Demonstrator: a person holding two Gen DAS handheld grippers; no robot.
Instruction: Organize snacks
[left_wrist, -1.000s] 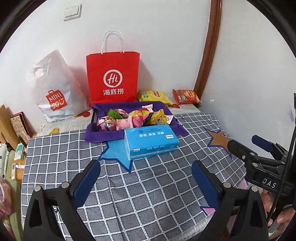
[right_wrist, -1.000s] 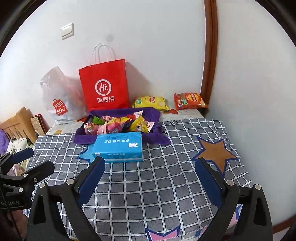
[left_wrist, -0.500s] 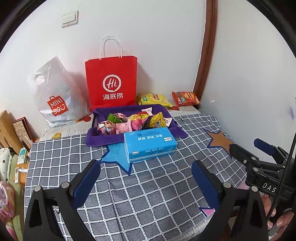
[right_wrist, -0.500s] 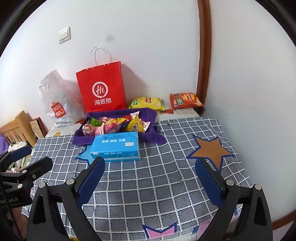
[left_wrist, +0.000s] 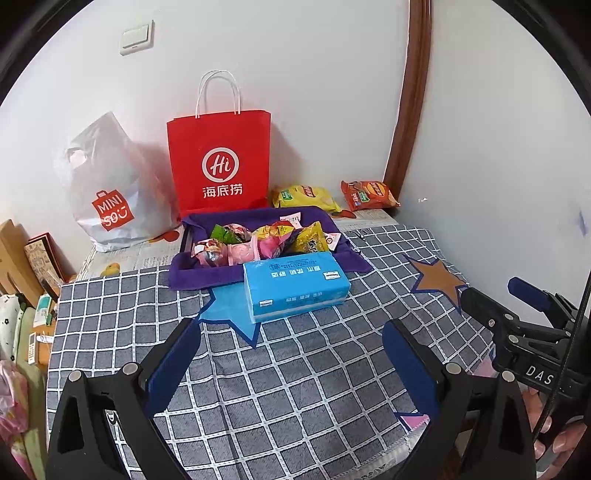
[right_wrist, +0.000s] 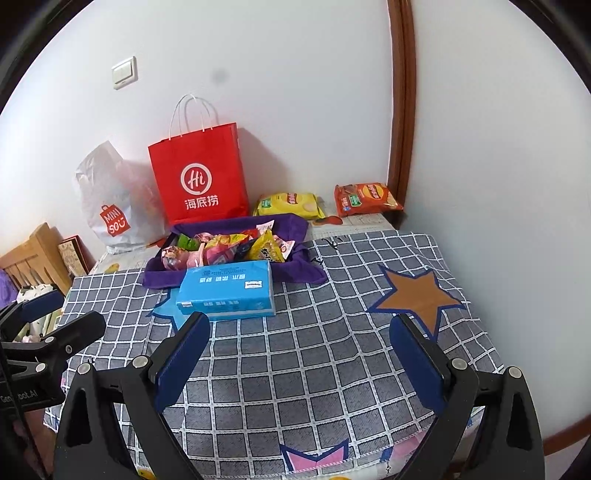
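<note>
Both my tongs hang over the checked tabletop (left_wrist: 295, 376), nothing held: left tongs (left_wrist: 291, 350) spread wide, right tongs (right_wrist: 299, 347) spread wide. Snack packets (left_wrist: 258, 243) heaped in the purple tray (left_wrist: 199, 275) at the far edge. Blue tissue pack (left_wrist: 295, 286) touches the tray's near side. Yellow chip bag (left_wrist: 304, 195) and orange chip bag (left_wrist: 369, 194) lie by the wall.

red bag (left_wrist: 218, 162): "hi 海底捞"; white bag (left_wrist: 110, 184): "miniso".

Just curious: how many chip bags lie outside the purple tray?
2: a yellow chip bag right of the red paper bag, and an orange chip bag by the corner.
</note>
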